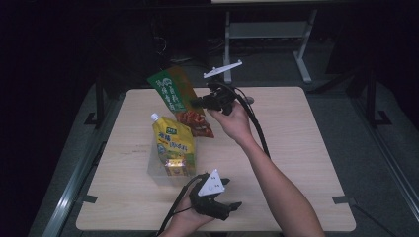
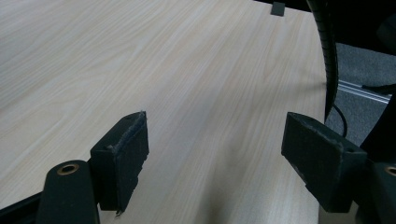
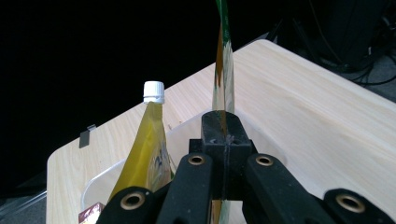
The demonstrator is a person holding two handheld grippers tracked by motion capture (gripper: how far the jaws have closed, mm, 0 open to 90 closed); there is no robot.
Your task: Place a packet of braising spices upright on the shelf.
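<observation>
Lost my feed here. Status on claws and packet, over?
Right claw shut on green packet, held above the table. Left claw open, empty, low near front edge. Yellow pouch standing in clear bin under the packet.

1. Centre frame, the right gripper [image 1: 197, 102] clamps a green snack packet [image 1: 179, 100], lifted and tilted.
2. Below it, a yellow spouted pouch [image 1: 174, 144] stands in what seems a clear container [image 1: 157, 172].
3. Bottom centre, the left gripper [image 1: 231, 193] rests spread apart over the wooden table [image 1: 296, 143].
</observation>
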